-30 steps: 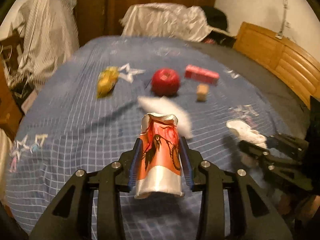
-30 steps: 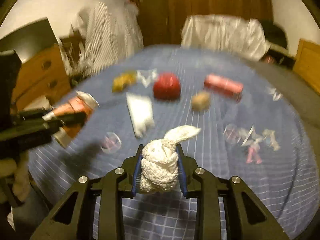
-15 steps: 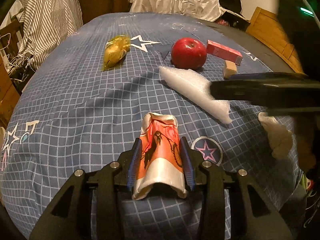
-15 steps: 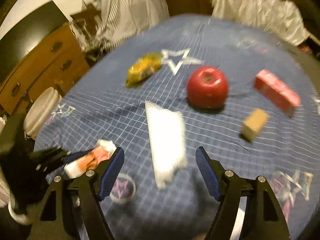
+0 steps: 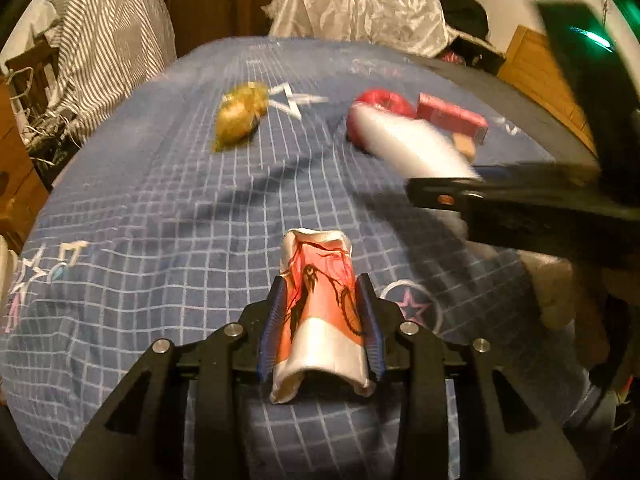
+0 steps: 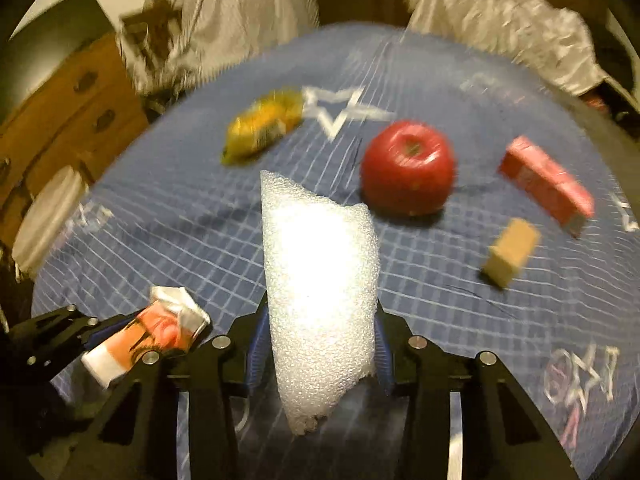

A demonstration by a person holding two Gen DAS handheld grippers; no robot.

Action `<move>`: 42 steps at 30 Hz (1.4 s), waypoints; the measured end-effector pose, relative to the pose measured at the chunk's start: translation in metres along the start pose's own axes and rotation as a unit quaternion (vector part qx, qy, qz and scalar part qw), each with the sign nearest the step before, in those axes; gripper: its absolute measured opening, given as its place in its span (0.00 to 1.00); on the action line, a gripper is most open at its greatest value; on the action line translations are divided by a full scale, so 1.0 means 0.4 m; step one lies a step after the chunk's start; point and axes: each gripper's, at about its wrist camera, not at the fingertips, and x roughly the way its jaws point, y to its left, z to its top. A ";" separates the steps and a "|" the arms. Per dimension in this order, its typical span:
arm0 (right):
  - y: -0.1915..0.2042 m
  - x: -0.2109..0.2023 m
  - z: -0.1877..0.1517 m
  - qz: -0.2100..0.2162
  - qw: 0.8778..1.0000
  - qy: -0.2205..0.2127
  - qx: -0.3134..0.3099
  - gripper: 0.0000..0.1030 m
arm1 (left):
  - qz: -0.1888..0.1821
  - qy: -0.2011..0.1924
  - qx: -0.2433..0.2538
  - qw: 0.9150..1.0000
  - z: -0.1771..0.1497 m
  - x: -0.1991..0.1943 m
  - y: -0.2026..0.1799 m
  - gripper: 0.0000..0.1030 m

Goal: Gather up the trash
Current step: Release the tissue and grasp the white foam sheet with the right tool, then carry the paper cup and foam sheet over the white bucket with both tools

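We see the left gripper point(image 5: 322, 320) with its fingers point(image 5: 272, 324) clamped on an orange and white wrapper point(image 5: 320, 312), its long axis running along them, pointing away towards the red apple point(image 6: 408, 168); the right gripper point(image 6: 320, 344) has its fingers closing on a white foam sheet point(image 6: 320, 280), long axis also aimed just left of the apple, above the blue checked bed point(image 6: 200, 220); a yellow packet point(image 6: 264, 124) lies left of the apple.
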 end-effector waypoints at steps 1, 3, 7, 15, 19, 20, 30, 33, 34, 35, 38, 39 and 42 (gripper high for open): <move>0.000 -0.033 -0.012 -0.004 1.000 -0.018 0.002 0.44 | 0.001 -0.011 0.001 1.000 0.002 -0.017 -0.005 0.33; 0.000 -0.121 -0.049 -0.023 0.998 -0.065 0.005 0.44 | 0.004 -0.046 0.007 0.999 0.011 -0.073 -0.025 0.33; -0.008 -0.285 -0.119 -0.056 0.988 -0.146 0.022 0.44 | -0.011 -0.102 0.010 0.995 0.022 -0.179 -0.071 0.33; -0.022 -0.540 -0.238 -0.124 0.955 -0.264 0.049 0.44 | -0.036 -0.184 0.030 0.982 0.018 -0.324 -0.181 0.33; -0.036 -0.613 -0.290 -0.139 0.947 -0.285 0.060 0.44 | -0.038 -0.204 0.033 0.978 0.026 -0.346 -0.205 0.33; -0.039 -0.626 -0.299 -0.141 0.945 -0.289 0.064 0.44 | -0.038 -0.207 0.034 0.977 0.028 -0.348 -0.209 0.33; -0.029 -0.666 -0.323 -0.154 0.941 -0.294 0.060 0.44 | -0.040 -0.207 0.039 0.977 0.026 -0.350 -0.213 0.33; -0.025 -0.659 -0.322 -0.153 0.943 -0.291 0.060 0.44 | -0.038 -0.207 0.038 0.977 0.028 -0.348 -0.209 0.33; -0.019 -0.653 -0.316 -0.153 0.943 -0.289 0.060 0.44 | -0.038 -0.206 0.037 0.977 0.029 -0.347 -0.208 0.33; -0.019 -0.650 -0.314 -0.152 0.943 -0.289 0.060 0.44 | -0.037 -0.206 0.037 0.977 0.028 -0.347 -0.209 0.33; -0.016 -0.647 -0.313 -0.151 0.944 -0.287 0.059 0.44 | -0.037 -0.205 0.036 0.977 0.026 -0.352 -0.211 0.33; -0.016 -0.647 -0.311 -0.151 0.944 -0.287 0.058 0.44 | -0.038 -0.205 0.036 0.977 0.026 -0.352 -0.211 0.33; -0.010 -0.644 -0.304 -0.149 0.945 -0.287 0.057 0.44 | -0.036 -0.206 0.036 0.977 0.027 -0.353 -0.211 0.33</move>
